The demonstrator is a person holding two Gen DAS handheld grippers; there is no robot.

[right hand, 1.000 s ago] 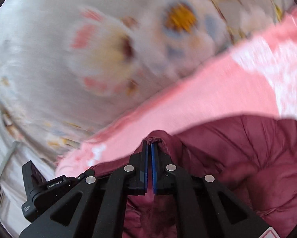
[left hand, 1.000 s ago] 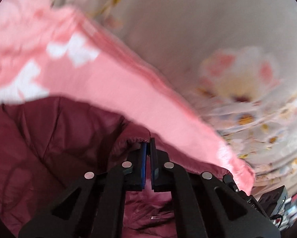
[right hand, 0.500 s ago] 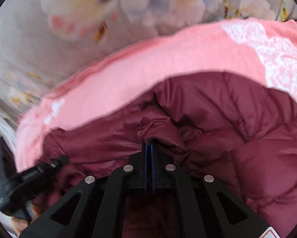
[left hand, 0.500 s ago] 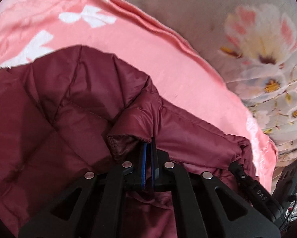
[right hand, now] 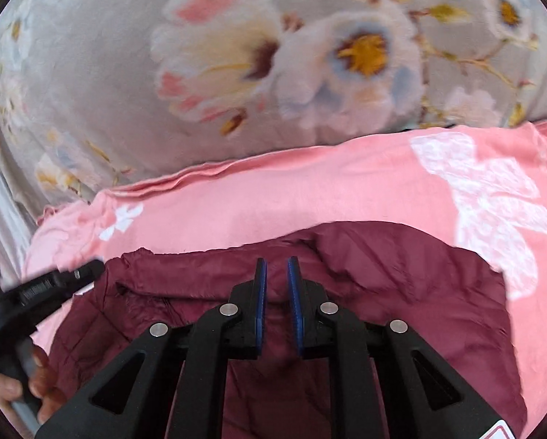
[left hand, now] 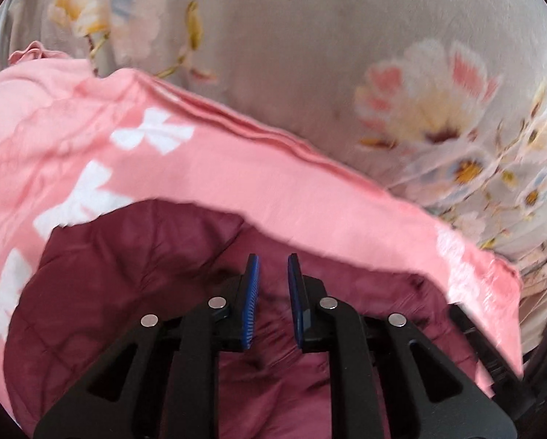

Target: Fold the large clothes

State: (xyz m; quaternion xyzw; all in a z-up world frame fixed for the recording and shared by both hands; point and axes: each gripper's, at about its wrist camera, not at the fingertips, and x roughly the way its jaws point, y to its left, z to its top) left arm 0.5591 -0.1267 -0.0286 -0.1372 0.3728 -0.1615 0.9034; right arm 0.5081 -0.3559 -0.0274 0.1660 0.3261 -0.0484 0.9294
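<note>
A maroon quilted jacket lies on a pink blanket with white bows. My left gripper hovers over the jacket with its jaws opening; a gap shows between the blue pads and no cloth is pinched. My right gripper stands the same way over the jacket's far edge, jaws opening, nothing pressed between its pads. In the right wrist view the left gripper's body and the hand holding it show at the lower left.
A grey bedspread with large pink, white and yellow flowers spreads beyond the pink blanket. Part of the other gripper shows at the lower right of the left wrist view.
Both grippers were shut on folds of the maroon jacket; they have let go and their jaws now stand apart. The jacket has dropped flat onto the pink blanket.
</note>
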